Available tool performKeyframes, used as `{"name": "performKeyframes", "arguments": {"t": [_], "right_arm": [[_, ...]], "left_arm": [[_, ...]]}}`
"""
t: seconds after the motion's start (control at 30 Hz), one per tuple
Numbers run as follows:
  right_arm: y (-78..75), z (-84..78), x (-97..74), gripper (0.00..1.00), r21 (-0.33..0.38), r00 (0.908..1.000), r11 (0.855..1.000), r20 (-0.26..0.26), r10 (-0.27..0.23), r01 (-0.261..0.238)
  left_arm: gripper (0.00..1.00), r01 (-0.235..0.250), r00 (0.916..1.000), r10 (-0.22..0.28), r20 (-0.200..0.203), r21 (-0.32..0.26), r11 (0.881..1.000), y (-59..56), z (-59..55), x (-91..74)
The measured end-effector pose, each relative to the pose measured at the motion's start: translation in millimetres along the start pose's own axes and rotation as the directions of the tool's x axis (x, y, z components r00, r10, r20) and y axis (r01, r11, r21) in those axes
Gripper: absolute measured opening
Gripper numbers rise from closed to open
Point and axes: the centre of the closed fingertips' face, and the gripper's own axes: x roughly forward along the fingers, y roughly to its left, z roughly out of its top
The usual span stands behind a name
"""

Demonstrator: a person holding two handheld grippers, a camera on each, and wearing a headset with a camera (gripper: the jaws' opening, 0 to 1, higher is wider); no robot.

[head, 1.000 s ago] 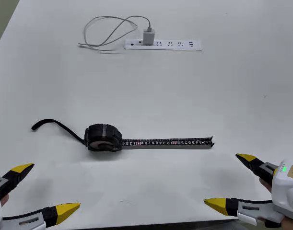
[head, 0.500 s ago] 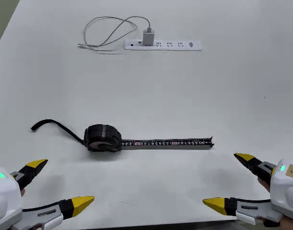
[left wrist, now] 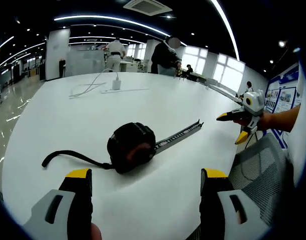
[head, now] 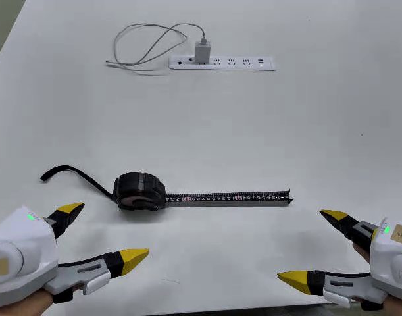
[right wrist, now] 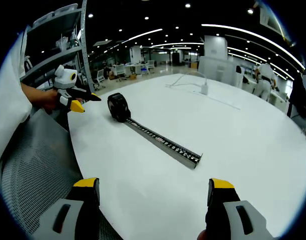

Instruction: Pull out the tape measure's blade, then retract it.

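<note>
A black tape measure [head: 141, 191] lies on the white table [head: 207, 125], its blade [head: 228, 197] drawn out to the right and ending in a hook [head: 289, 195]. A black wrist strap [head: 74, 172] trails off its left side. My left gripper [head: 103, 234] is open, below and left of the case, a short way from it. My right gripper [head: 315, 248] is open below and right of the blade's tip. The left gripper view has the case [left wrist: 131, 147] ahead between the jaws; in the right gripper view the blade's end [right wrist: 190, 158] lies ahead, and the left gripper [right wrist: 77, 102] sits beside the case.
At the table's far side lies a white power strip [head: 222, 62] with a plugged-in charger [head: 202, 50] and a looped white cable [head: 148, 41]. The table's near edge [head: 220, 309] runs just under both grippers. People stand in the background of the left gripper view.
My left gripper has moved up and to the right, closer to the tape measure's case. The right gripper and the tape measure have stayed put.
</note>
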Motion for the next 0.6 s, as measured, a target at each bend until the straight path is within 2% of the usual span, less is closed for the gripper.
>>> {"name": "performKeyframes", "arguments": {"t": [0.4, 0.6], "right_arm": [[-3.8, 0.5, -0.8, 0.87, 0.002, 1.0, 1.0, 0.0, -0.005, 0.005], [-8.1, 0.0, -1.9, 0.87, 0.01, 0.9999, 1.0, 0.005, -0.012, 0.012]], "left_arm": [[0.86, -0.008, 0.9999, 0.008, -0.007, -0.043, 0.999, -1.9, 9.5, 25.6], [0.86, 0.002, 1.0, -0.002, -0.008, -0.059, 0.998, -3.9, 10.5, 38.2]]}}
